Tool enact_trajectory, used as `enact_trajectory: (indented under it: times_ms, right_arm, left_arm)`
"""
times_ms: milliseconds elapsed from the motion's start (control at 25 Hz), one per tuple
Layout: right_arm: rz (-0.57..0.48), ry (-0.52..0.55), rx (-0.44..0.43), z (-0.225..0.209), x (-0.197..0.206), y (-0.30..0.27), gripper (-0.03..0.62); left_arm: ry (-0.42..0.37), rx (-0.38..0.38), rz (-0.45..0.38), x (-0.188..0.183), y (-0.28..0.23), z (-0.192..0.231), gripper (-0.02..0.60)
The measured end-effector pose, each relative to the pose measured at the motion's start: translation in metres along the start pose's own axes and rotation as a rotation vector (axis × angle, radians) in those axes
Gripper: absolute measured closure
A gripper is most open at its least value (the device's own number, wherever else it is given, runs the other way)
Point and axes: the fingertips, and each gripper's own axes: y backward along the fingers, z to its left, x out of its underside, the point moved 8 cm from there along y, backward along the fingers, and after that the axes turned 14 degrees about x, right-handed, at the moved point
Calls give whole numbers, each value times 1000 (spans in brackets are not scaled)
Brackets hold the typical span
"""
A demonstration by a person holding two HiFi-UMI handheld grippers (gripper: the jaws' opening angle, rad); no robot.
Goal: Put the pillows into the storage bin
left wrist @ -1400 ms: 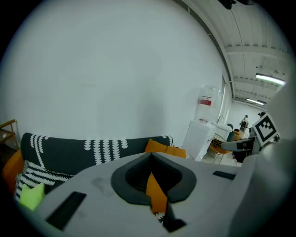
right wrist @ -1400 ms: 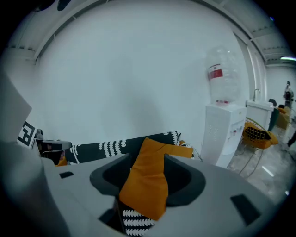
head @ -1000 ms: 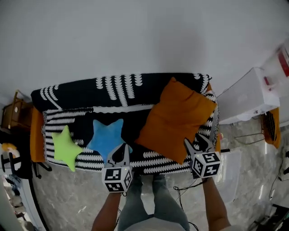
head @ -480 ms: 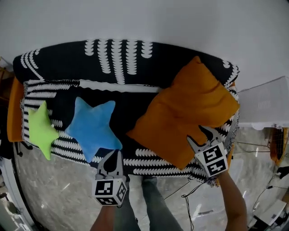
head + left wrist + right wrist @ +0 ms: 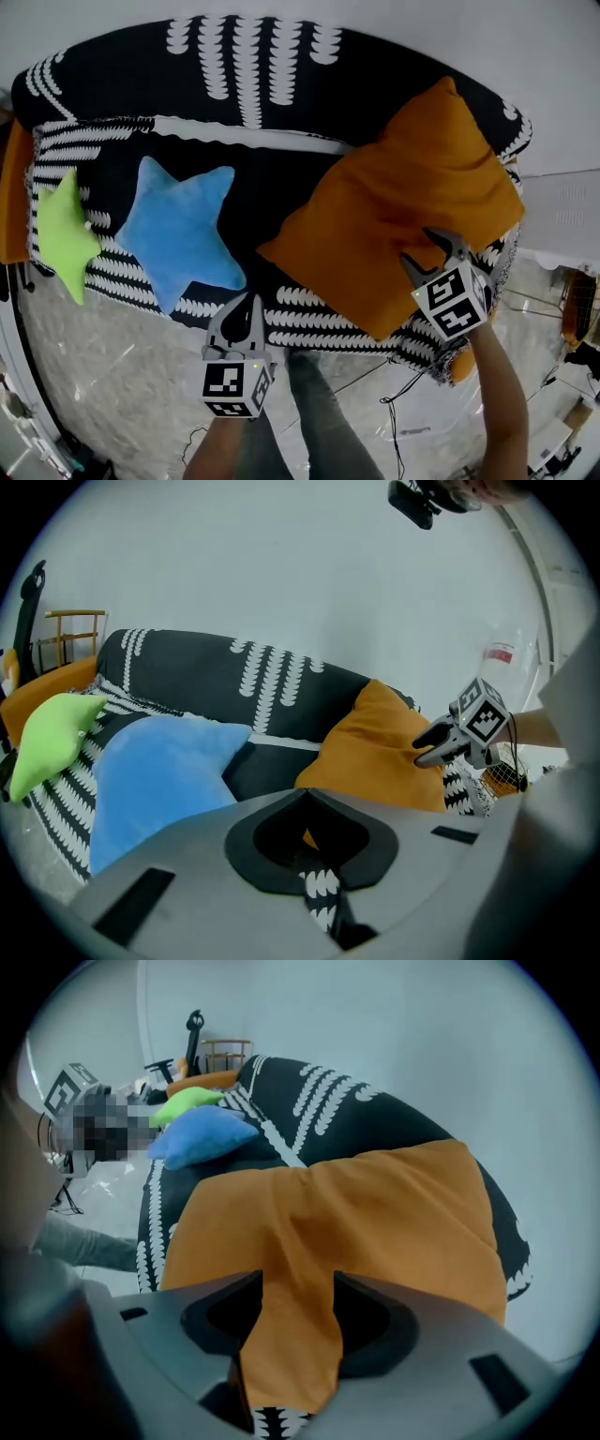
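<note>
Black-and-white patterned sofa (image 5: 262, 66) against a white wall (image 5: 562, 84); grey marbled floor (image 5: 122, 375). 3 pillows on the seat: green star pillow (image 5: 61, 234), blue star pillow (image 5: 178, 234), orange pillow (image 5: 403, 206) at the right end. Left gripper (image 5: 249, 302) is at the seat's front edge, jaws together, empty. Right gripper (image 5: 422, 249) has its jaws clamped on a fold of the orange pillow.

The square pillow (image 5: 403, 206) is orange, the larger star pillow (image 5: 178, 234) blue, the smaller star pillow (image 5: 61, 234) lime green; the sofa (image 5: 122, 75) is black with white scalloped stripes.

Nothing legible anywhere; the far red label (image 5: 499, 654) seems too blurred to read.
</note>
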Motion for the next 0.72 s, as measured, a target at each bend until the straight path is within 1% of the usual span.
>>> enact_trajectory:
  times_ms: [120, 400, 640, 720]
  right_arm:
    - [23, 32, -16, 4, 2, -8, 358]
    - [67, 54, -28, 4, 3, -24, 382]
    - [104, 104, -15, 5, 3, -29, 466]
    - [110, 107, -19, 6, 4, -30, 486]
  left_arm:
    - [9, -4, 8, 1, -4, 2, 571]
    - [28, 5, 27, 5, -14, 2, 571]
    - [18, 21, 37, 1, -21, 4, 571]
    - [23, 24, 35, -1, -23, 4, 571]
